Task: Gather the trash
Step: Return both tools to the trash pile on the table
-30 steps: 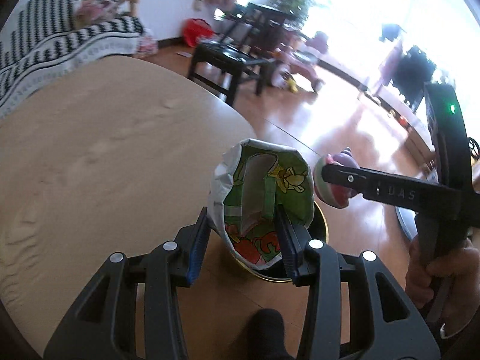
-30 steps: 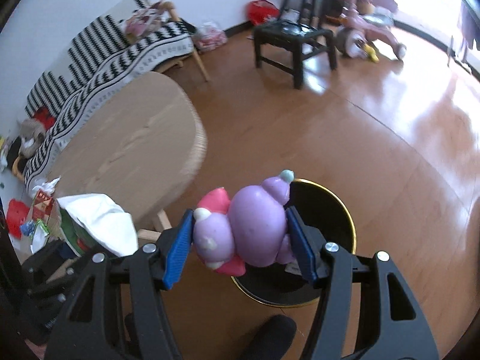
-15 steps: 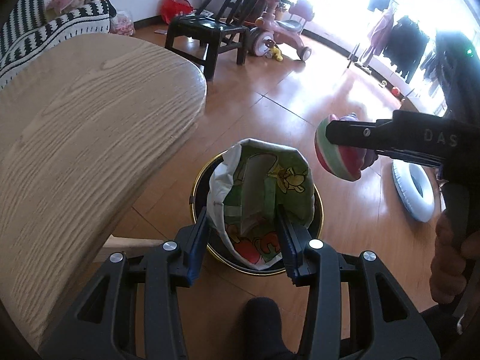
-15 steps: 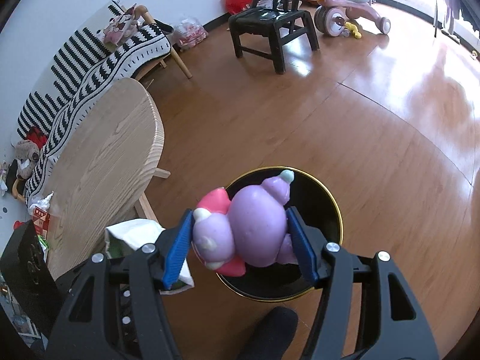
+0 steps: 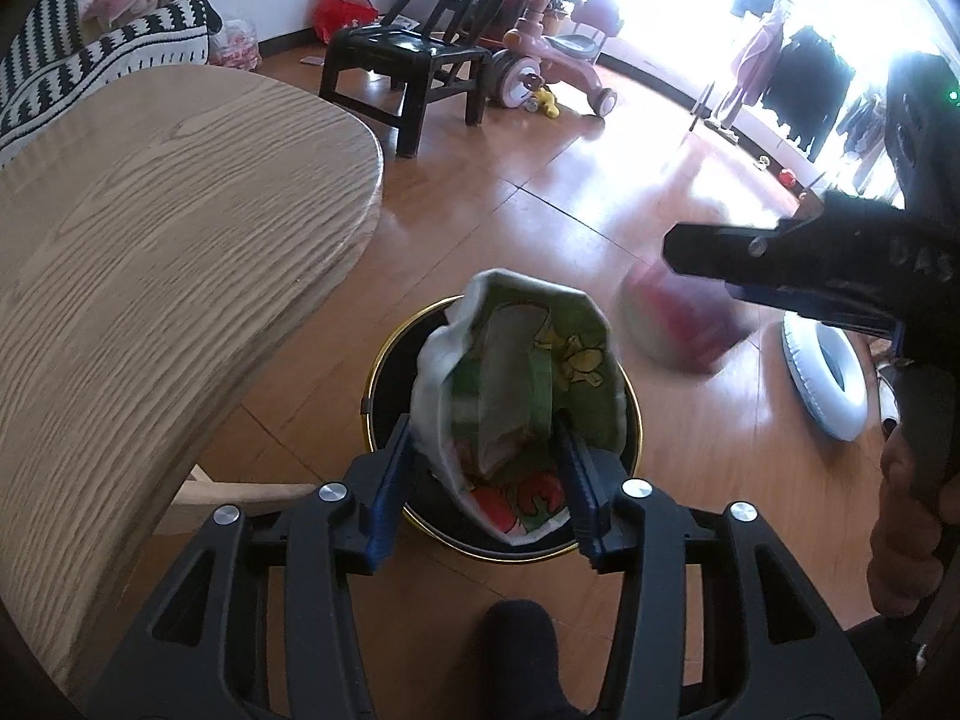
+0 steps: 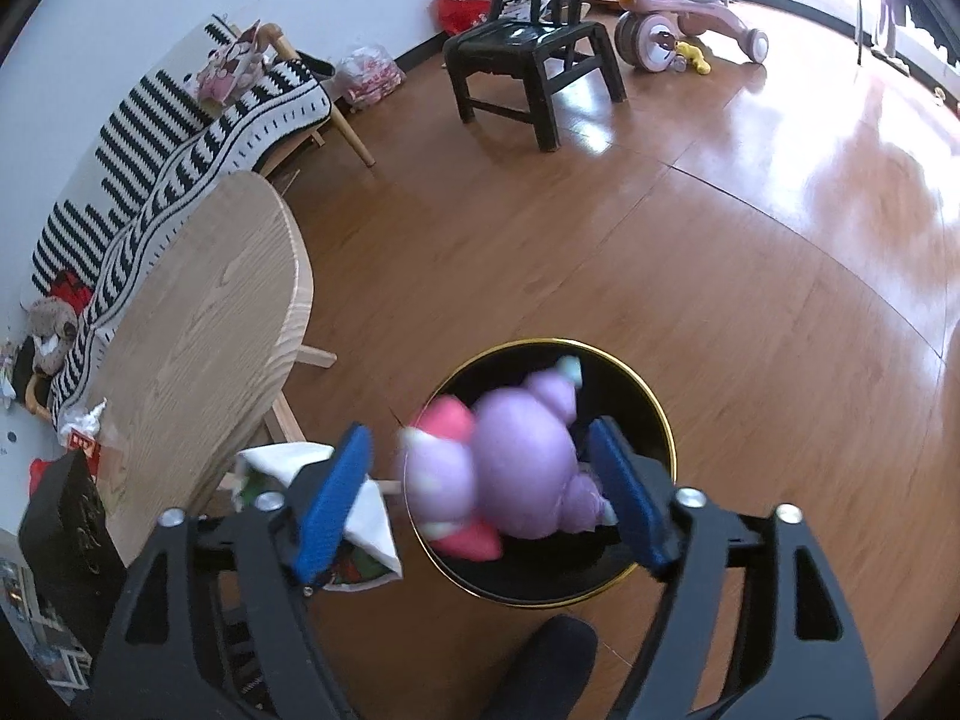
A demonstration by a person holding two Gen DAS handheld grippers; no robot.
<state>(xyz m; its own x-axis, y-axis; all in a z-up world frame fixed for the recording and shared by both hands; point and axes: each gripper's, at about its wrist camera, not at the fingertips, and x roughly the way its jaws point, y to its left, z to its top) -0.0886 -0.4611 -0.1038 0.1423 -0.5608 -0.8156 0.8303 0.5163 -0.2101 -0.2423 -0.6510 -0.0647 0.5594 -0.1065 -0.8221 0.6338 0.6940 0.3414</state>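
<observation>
A black bin with a gold rim [image 5: 384,372] stands on the wooden floor beside the table. My left gripper [image 5: 483,420] hangs over it; its jaws are starting to open, and the pads still touch a crumpled green cartoon-printed wrapper [image 5: 570,360]. In the right wrist view my right gripper [image 6: 480,429] is above the same bin [image 6: 648,396], its jaws opening wide. A purple and pink plush toy [image 6: 510,468], blurred, drops free between the pads toward the bin. The left wrist view catches that toy [image 5: 678,330] as a smear under the right gripper's fingers [image 5: 750,252].
A round wooden table [image 5: 150,240] overhangs the bin on the left. Farther off stand a black chair [image 5: 408,60], a pink tricycle [image 5: 552,60] and a striped sofa [image 6: 180,120]. A white inflatable ring [image 5: 828,372] lies to the right. A person's hand [image 5: 906,510] grips the right handle.
Both grippers came off the table's edge and down over the bin. The right jaws spread apart and the plush toy slipped from the pads. The wrapper stays between the left pads.
</observation>
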